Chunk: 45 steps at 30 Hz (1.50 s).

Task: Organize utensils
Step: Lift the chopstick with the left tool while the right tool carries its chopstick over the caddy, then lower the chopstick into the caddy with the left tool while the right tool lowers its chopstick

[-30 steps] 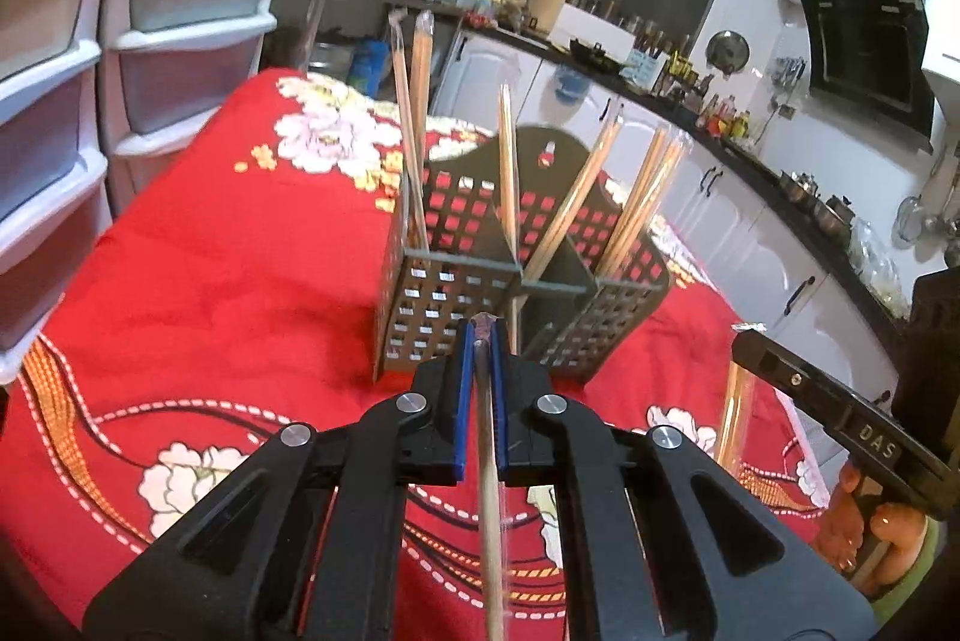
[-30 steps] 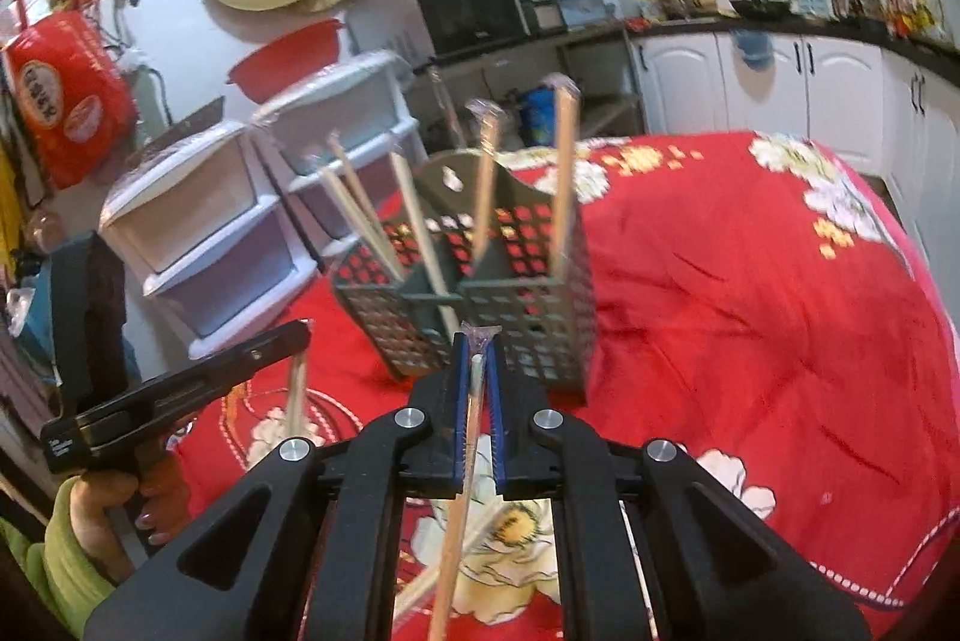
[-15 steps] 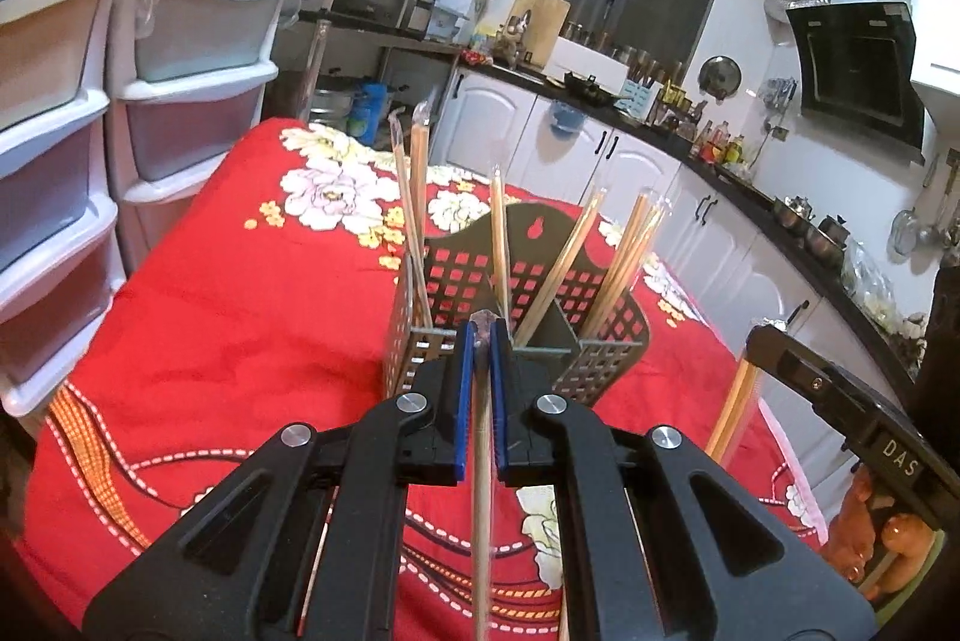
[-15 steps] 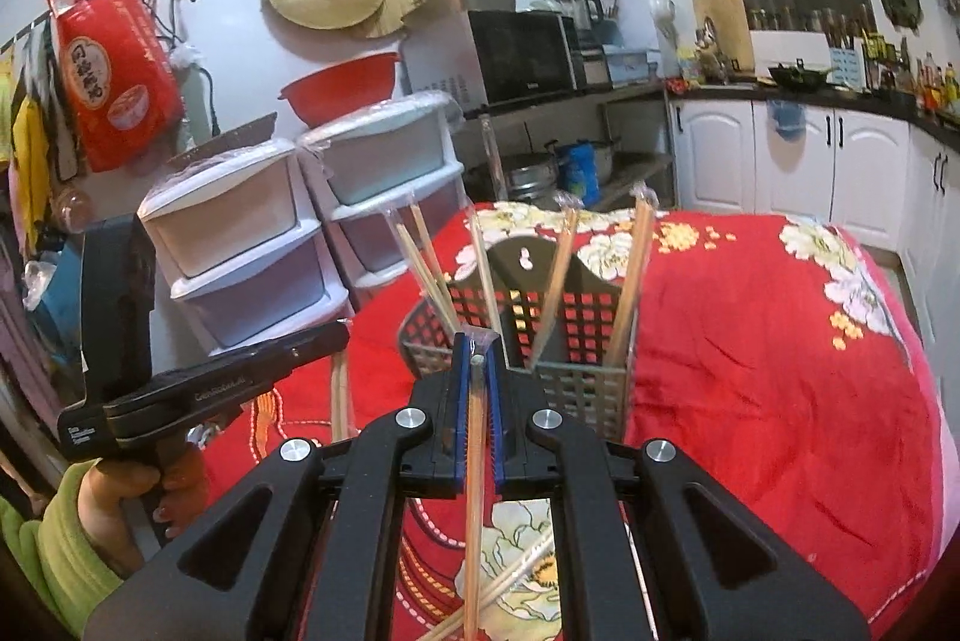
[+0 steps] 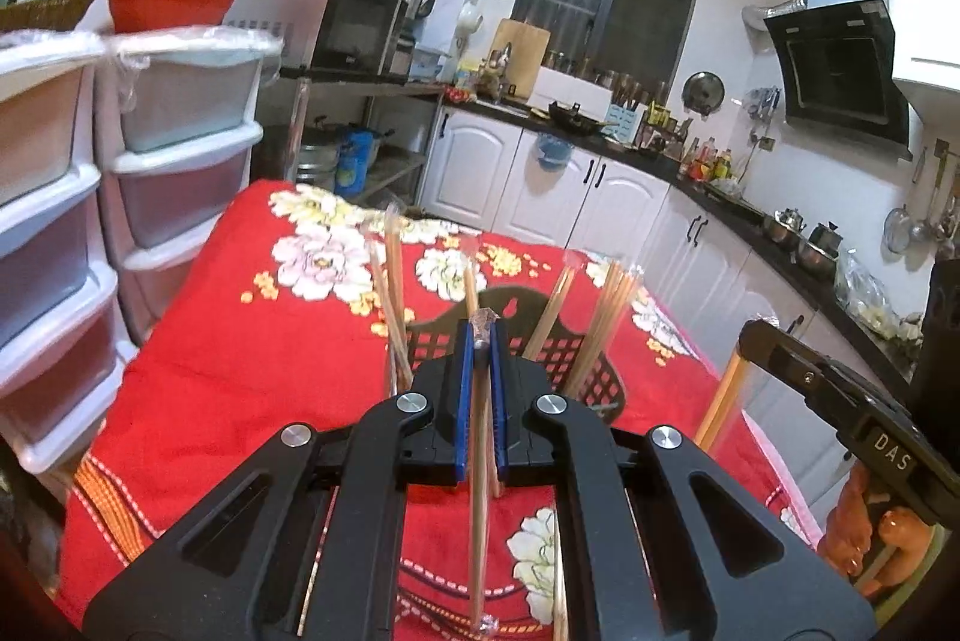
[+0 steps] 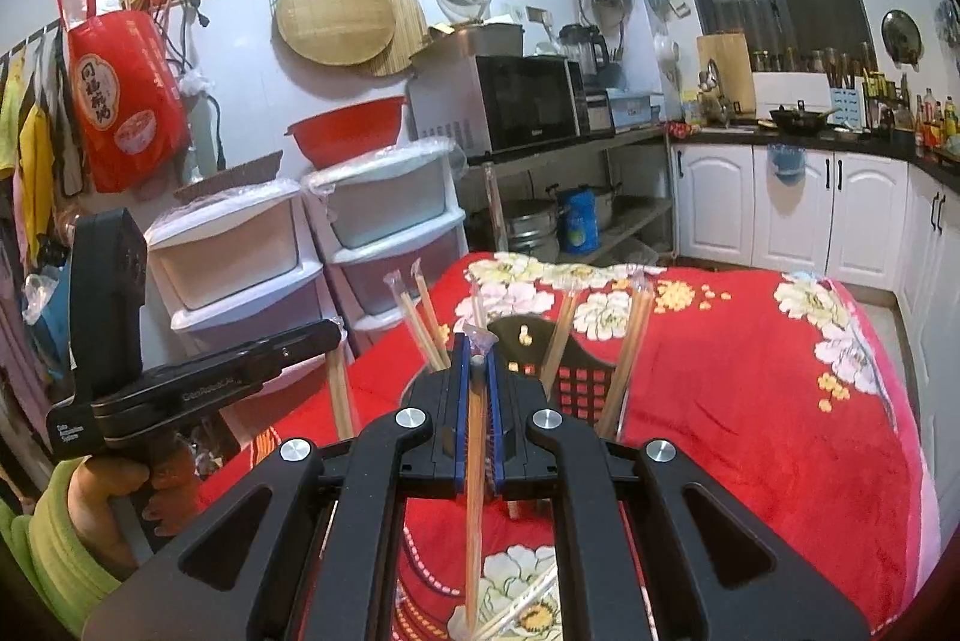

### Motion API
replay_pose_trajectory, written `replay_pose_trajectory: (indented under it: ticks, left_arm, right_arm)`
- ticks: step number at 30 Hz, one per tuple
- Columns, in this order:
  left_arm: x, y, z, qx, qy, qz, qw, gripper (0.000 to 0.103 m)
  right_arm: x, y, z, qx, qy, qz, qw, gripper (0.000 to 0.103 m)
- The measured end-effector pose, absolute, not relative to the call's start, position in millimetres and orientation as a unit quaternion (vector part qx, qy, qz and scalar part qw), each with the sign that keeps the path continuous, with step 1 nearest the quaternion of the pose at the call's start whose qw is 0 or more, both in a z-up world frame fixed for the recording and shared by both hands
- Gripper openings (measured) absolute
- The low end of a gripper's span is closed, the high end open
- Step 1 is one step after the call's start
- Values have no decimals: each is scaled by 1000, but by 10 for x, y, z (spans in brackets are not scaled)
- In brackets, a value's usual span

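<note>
The surface (image 5: pixel 252 353) under its red flowered cloth fills most of what I see, wide enough that nothing crowds the work. Toward its far middle stands the dark perforated utensil holder (image 6: pixel 576 371), upright, with several wrapped chopstick pairs (image 6: pixel 627 341) leaning out of its compartments at loose angles; they lean because the cells are wider than the sticks. That holder is where I judge my load belongs.

My left gripper (image 5: pixel 478 341) has its blue fingers (image 5: pixel 461 389) pressed nearly together on a wrapped chopstick pair (image 5: pixel 478 491), pinched near its top end so the rest hangs down toward the cloth. My right gripper (image 6: pixel 477 347) does the same with its own chopstick pair (image 6: pixel 474 491). I hold them high on the shaft so each lower tip can be steered into a cell from above. Both grippers sit on the near side of the holder, above its rim as far as I can judge.

A few more wrapped pairs (image 6: pixel 522 605) lie flat on the cloth just below my right gripper, not yet sorted.
</note>
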State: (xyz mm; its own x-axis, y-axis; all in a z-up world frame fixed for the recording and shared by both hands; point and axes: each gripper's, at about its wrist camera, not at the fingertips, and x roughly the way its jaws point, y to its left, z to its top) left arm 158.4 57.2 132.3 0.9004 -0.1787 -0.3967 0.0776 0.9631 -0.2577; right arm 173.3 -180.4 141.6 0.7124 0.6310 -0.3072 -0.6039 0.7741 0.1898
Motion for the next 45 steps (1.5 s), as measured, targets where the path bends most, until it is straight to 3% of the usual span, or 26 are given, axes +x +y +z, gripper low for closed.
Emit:
replay_pose_trajectory:
  ticks: [30, 45]
  left_arm:
    - [1960, 247, 2159, -52, 123, -67, 989, 1]
    - [2270, 393, 2068, -43, 96, -9, 994, 1]
  right_arm:
    - [2184, -1913, 2098, 48, 91, 311, 945, 6]
    - [2627, -1724, 1962, 43, 84, 277, 956, 6]
